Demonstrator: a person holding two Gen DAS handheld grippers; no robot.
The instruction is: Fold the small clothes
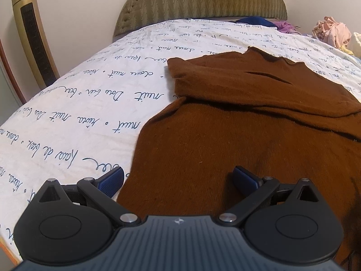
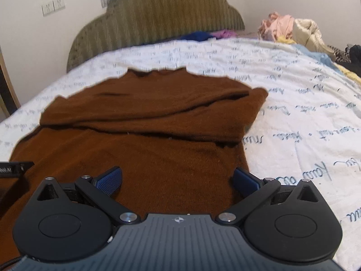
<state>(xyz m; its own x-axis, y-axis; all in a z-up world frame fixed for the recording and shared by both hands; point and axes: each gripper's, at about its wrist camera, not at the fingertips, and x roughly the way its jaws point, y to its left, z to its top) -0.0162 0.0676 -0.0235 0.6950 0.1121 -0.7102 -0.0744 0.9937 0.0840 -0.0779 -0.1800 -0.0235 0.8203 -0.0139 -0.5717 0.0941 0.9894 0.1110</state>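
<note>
Two claws, both w/ fingers spread apart, nothing held: left claw (image 1: 178,179) over near-left edge of brown sweater (image 1: 259,122), right claw (image 2: 178,179) over its near-right edge. Sweater lies on bed w/ script-print cover (image 1: 90,103), sleeves folded across chest.

Ahead of me, an olive quilted headboard (image 1: 200,0) tops the frame; a gold tower fan (image 1: 31,33) stands upper left, over white script-printed bedding (image 1: 90,103).

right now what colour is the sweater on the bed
Plain dark brown sweater, no pattern; right wrist view shows it best.
</note>
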